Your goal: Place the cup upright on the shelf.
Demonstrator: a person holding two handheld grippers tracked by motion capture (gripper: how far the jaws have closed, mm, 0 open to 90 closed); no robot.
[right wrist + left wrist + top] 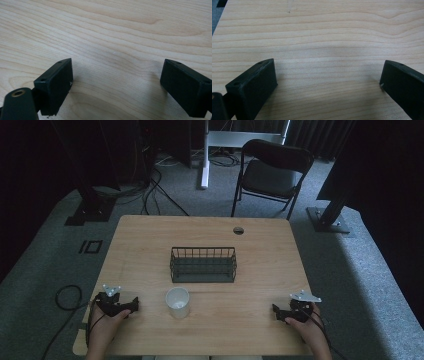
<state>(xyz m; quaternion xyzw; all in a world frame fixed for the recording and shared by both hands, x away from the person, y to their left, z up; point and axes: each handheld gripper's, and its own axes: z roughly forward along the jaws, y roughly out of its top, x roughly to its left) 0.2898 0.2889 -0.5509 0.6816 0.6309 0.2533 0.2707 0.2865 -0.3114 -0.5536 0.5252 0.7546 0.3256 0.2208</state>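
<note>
The cup (178,302) stands near the desk's (260,245) front edge, closer to the left gripper (131,305) than the right gripper (278,312), both resting with jaws apart and empty.

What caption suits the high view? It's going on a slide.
Two open hand-held grippers, left gripper and right gripper, rest on a wooden table beside a white cup and wire basket.

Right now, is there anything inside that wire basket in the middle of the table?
The wire basket looks empty: through its bars I see only its dark bottom. The near wall's bars hide part of the floor, so something small and flat could escape me. The white cup stands outside, in front of it.
</note>
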